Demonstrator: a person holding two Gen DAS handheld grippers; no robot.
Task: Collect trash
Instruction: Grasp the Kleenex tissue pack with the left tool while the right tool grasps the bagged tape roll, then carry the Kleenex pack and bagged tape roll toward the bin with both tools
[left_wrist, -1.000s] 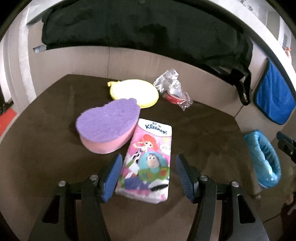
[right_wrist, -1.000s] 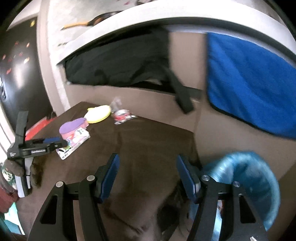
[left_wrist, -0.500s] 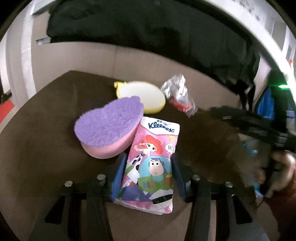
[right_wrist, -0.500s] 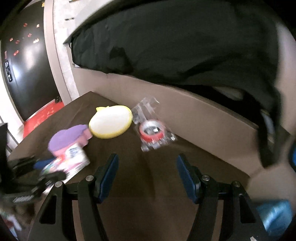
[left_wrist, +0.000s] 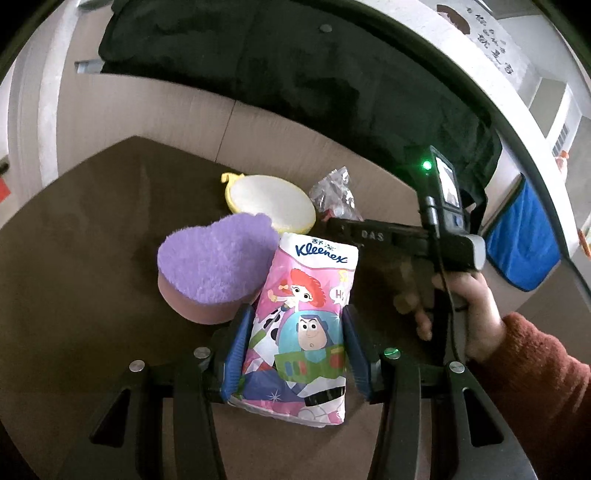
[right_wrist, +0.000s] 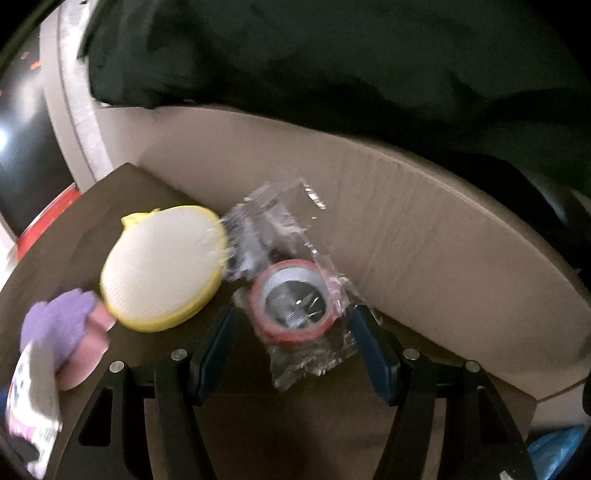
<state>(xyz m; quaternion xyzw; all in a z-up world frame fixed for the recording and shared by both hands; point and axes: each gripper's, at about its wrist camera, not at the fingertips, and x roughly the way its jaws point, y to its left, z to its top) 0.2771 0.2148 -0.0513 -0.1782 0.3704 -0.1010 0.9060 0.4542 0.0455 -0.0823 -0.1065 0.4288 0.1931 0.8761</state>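
Observation:
A pink Kleenex tissue pack with cartoon figures lies on the brown table, and my left gripper is shut on it, blue pads pressed on both long sides. A crumpled clear wrapper with a red-rimmed roll inside lies at the table's far edge. My right gripper stands open around the wrapper, a pad on each side, not pressing. In the left wrist view the same wrapper shows partly behind the right-hand device, which a hand in a red sleeve holds.
A purple and pink sponge touches the pack's left side. A round yellow pad lies just left of the wrapper. A beige wall rises behind the table under a black bag. A blue cloth hangs right; a blue bin bag sits low right.
My left gripper's jaws closed onto the tissue pack. My right gripper swept from beside the blue bin bag across the table and down, so the wrapper now sits between its pads.

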